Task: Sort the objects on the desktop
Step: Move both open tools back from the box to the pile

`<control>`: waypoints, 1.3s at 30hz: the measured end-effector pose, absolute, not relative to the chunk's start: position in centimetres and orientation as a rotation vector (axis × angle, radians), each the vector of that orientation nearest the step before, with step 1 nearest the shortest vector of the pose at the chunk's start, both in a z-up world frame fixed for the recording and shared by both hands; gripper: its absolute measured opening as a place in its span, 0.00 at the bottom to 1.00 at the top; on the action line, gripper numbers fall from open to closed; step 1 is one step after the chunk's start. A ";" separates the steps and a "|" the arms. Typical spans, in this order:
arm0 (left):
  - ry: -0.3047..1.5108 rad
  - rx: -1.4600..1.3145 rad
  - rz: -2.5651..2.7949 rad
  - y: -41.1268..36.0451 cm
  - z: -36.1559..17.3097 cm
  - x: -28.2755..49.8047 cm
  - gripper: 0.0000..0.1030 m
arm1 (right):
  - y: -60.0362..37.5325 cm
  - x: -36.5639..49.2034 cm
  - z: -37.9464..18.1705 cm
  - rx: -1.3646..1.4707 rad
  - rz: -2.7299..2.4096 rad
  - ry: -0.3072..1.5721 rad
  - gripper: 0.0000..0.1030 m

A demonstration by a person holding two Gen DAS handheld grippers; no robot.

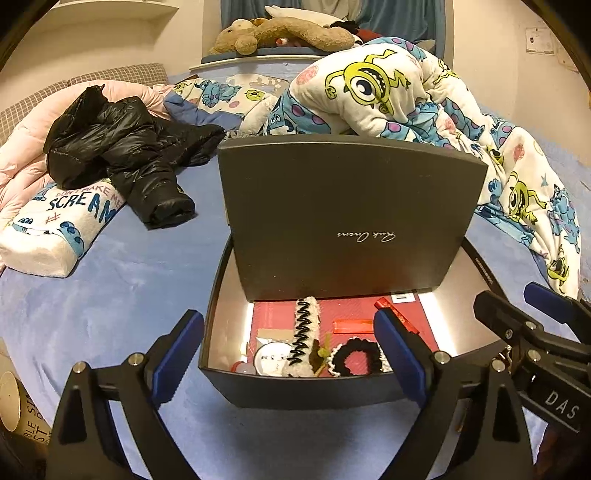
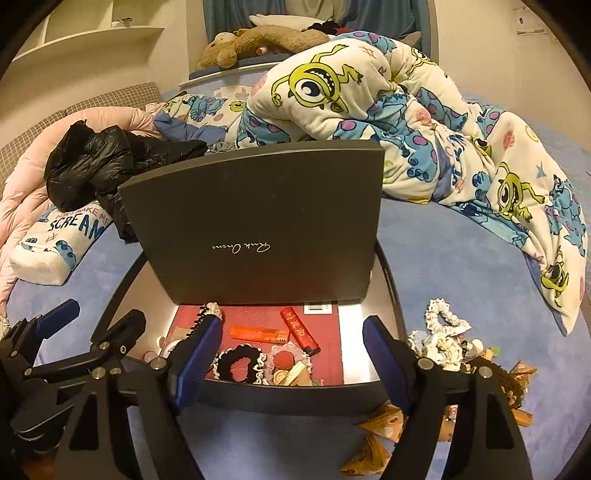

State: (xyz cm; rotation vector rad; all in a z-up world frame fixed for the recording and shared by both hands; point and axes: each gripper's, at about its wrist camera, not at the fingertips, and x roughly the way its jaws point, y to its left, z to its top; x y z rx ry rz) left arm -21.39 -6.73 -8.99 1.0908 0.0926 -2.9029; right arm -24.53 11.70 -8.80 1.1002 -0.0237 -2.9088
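1. The box (image 2: 258, 400) sits on the blue bedsheet (image 1: 122, 295), its dark lid (image 2: 255, 225) propped upright at the back, script logo upside down.
2. Inside, on a red lining: an orange lighter (image 2: 258, 334), a red lighter (image 2: 300, 329), a black scrunchie (image 2: 236, 365), a pink scrunchie (image 2: 290, 356) and a black-and-white spiral hair tie (image 1: 304, 332) with a round white tin (image 1: 271, 359) beside it.
3. More loose items lie on the sheet just right of the box: a white scrunchie (image 2: 445, 321) atop a small heap, and orange wrappers (image 2: 384, 421) near the box's front corner.
4. The left gripper (image 1: 288, 354) hangs over the box's front edge, jaws spread wide, nothing between them.
5. The right gripper (image 2: 291, 360) is likewise over the front edge, jaws spread and empty.
6. Beyond: a black jacket (image 1: 125, 147), a cartoon-print blanket (image 1: 388, 96), a "SCREAM" pillow (image 1: 59, 229) and a plush toy (image 1: 280, 33) on the ledge.
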 end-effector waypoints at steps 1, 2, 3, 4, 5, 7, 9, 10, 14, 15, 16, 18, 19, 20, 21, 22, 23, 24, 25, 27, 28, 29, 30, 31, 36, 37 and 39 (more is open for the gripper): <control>0.102 1.090 -2.909 -6.5 -8.8 -21.2 0.91 | 11.9 -24.3 -8.7 1.097 -2.909 -0.024 0.78; 0.109 1.093 -2.914 -6.4 -8.7 -21.1 0.91 | 12.0 -24.1 -8.6 1.095 -2.911 -0.025 0.78; 0.116 1.091 -2.920 -6.1 -8.5 -20.8 0.91 | 12.3 -23.9 -8.5 1.093 -2.916 -0.029 0.78; 0.120 1.088 -2.923 -5.8 -8.4 -20.7 0.91 | 12.6 -23.6 -8.5 1.090 -2.919 -0.036 0.78; 0.122 1.088 -2.924 -5.5 -8.3 -20.5 0.91 | 12.9 -23.3 -8.4 1.087 -2.923 -0.041 0.78; 0.128 1.095 -2.933 -4.8 -8.1 -20.2 0.91 | 13.5 -22.8 -8.3 1.092 -2.931 -0.043 0.78; 0.128 1.095 -2.948 -4.0 -7.9 -19.9 0.91 | 14.2 -22.3 -8.2 1.097 -2.943 -0.047 0.78; 0.124 1.102 -2.955 -3.5 -7.9 -19.7 0.91 | 14.5 -22.1 -8.1 1.098 -2.947 -0.049 0.78; 0.111 1.119 -2.984 -1.1 -7.8 -19.1 0.91 | 16.4 -20.8 -7.8 1.107 -2.975 -0.043 0.78; 0.103 1.127 -2.995 -0.3 -7.8 -18.9 0.91 | 16.9 -20.5 -7.7 1.109 -2.983 -0.043 0.78; 0.098 1.129 -3.001 0.4 -7.8 -18.8 0.91 | 17.5 -20.2 -7.7 1.112 -2.990 -0.046 0.78; 0.090 1.140 -3.015 1.7 -7.9 -18.5 0.91 | 19.0 -19.3 -7.6 1.117 -3.011 -0.059 0.78; 0.084 1.146 -3.027 2.5 -7.9 -18.3 0.91 | 19.5 -19.1 -7.6 1.120 -3.016 -0.064 0.78; 0.078 1.148 -3.037 3.2 -7.9 -18.1 0.91 | 20.1 -18.8 -7.6 1.126 -3.023 -0.071 0.78; 0.069 1.154 -3.049 4.2 -7.9 -17.9 0.91 | 20.9 -18.4 -7.6 1.131 -3.035 -0.079 0.78; 0.061 1.160 -3.057 4.9 -7.9 -17.8 0.91 | 21.7 -18.1 -7.6 1.131 -3.044 -0.089 0.78; 0.050 1.166 -3.066 5.8 -7.9 -17.6 0.91 | 22.3 -17.8 -7.6 1.133 -3.050 -0.099 0.78; 0.042 1.169 -3.072 6.5 -8.0 -17.4 0.91 | 23.1 -17.3 -7.7 1.137 -3.059 -0.109 0.78; 0.036 1.177 -3.079 7.4 -8.0 -17.2 0.91 | 23.7 -17.1 -7.7 1.141 -3.065 -0.113 0.78; 0.027 1.193 -3.098 9.1 -8.3 -16.8 0.91 | 25.3 -16.3 -8.0 1.155 -3.080 -0.120 0.78; 0.024 1.201 -3.105 9.8 -8.4 -16.7 0.91 | 25.8 -16.0 -8.1 1.160 -3.087 -0.122 0.78; 0.015 1.208 -3.115 10.7 -8.6 -16.4 0.91 | 26.6 -15.5 -8.2 1.164 -3.096 -0.129 0.78; 0.003 1.213 -3.125 11.6 -8.9 -16.2 0.91 | 27.5 -15.0 -8.4 1.171 -3.104 -0.140 0.78; -0.009 1.216 -3.132 12.2 -9.0 -16.0 0.91 | 28.1 -14.7 -8.6 1.176 -3.109 -0.145 0.78; -0.033 1.272 -3.148 15.5 -10.3 -15.5 0.91 | 31.3 -12.8 -9.9 1.224 -3.132 -0.162 0.78; -0.032 1.279 -3.150 15.8 -10.4 -15.4 0.91 | 32.0 -12.5 -10.2 1.238 -3.135 -0.172 0.78; -0.040 1.283 -3.154 16.3 -10.5 -15.3 0.91 | 32.7 -12.2 -10.4 1.253 -3.138 -0.179 0.78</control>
